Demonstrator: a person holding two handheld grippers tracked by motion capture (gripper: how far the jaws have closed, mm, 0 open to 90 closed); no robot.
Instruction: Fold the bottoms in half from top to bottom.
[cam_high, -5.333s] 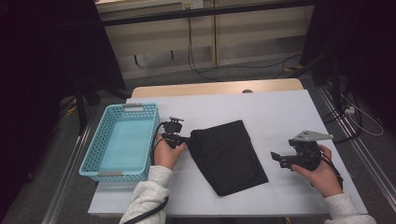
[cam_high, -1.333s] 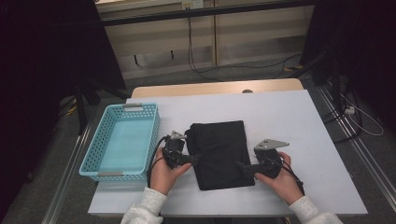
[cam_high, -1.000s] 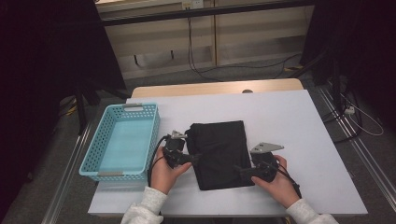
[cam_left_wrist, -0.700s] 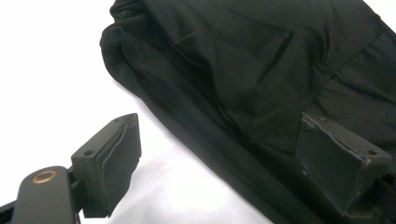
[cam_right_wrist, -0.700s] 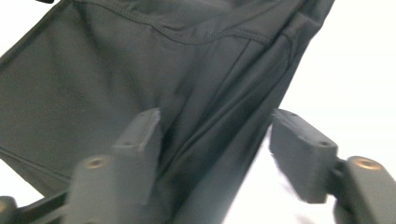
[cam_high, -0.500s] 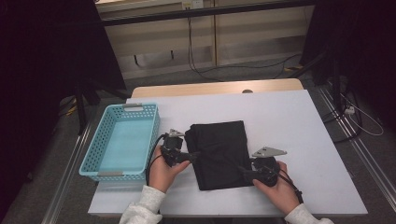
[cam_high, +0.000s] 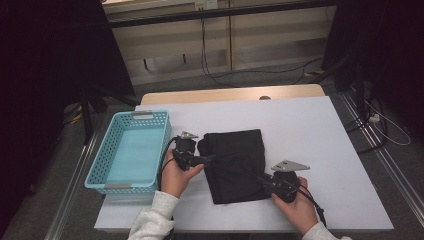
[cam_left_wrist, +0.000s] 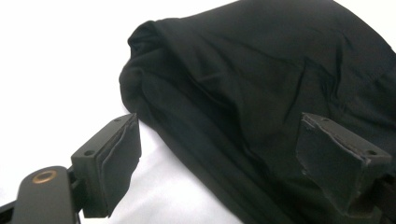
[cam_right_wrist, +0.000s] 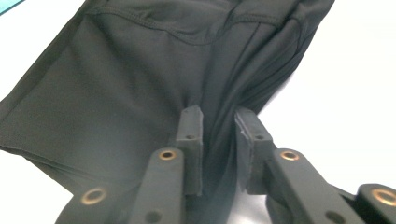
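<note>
The step in hand looks like taking hold of the folded black garment (cam_high: 234, 165) by its 2 sides. It lies flat near the middle of the white table (cam_high: 320, 130), somewhat toward the front edge, with a light blue basket (cam_high: 131, 150) at the table's left edge.

The right gripper (cam_high: 264, 181) sits at the garment's front right corner. Its jaws have just been closing and now stand narrow, with a raised pleat of cloth between them (cam_right_wrist: 217, 140); whether the pads already pinch it firmly I cannot tell for sure, though they appear to press it. The left gripper (cam_high: 210, 158) is at the garment's left edge with jaws spread wide (cam_left_wrist: 219, 158), straddling the cloth's border without squeezing it.

The next move probably calls for the left jaws to close on that border, so both sides are held before any lift or fold.

The garment is matte black, thin, stretchy, with a stitched seam and soft creases, bunched at its rear left corner.
</note>
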